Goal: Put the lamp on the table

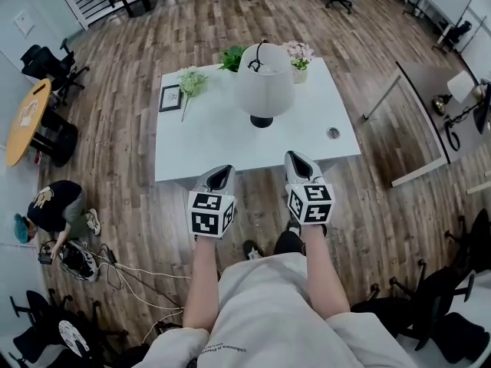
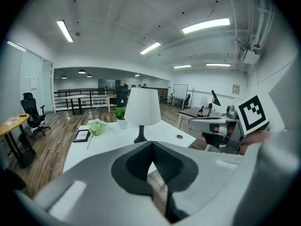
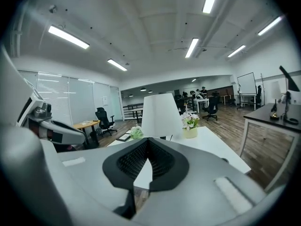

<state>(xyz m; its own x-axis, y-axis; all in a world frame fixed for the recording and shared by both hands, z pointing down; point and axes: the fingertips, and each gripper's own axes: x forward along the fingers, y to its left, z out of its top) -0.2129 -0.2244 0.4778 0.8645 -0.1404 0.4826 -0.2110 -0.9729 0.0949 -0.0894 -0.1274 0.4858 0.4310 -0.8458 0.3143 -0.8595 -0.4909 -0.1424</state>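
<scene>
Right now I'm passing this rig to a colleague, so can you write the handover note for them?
Left gripper: jaws together, empty, at the near edge of the table.
Right gripper: the same, jaws together and empty.
Lamp: upright on the white table, toward its far side, clear of both grippers.
Done: the lamp looks placed.
Left: probably nothing; perhaps check that it stands steady.

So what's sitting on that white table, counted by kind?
White-shaded lamp on a black base: 1
Black picture frame: 1
Plants and flowers: 3 (pale green bunch, leafy green potted plant, pink flowers in a pot)
Total: 5
</scene>
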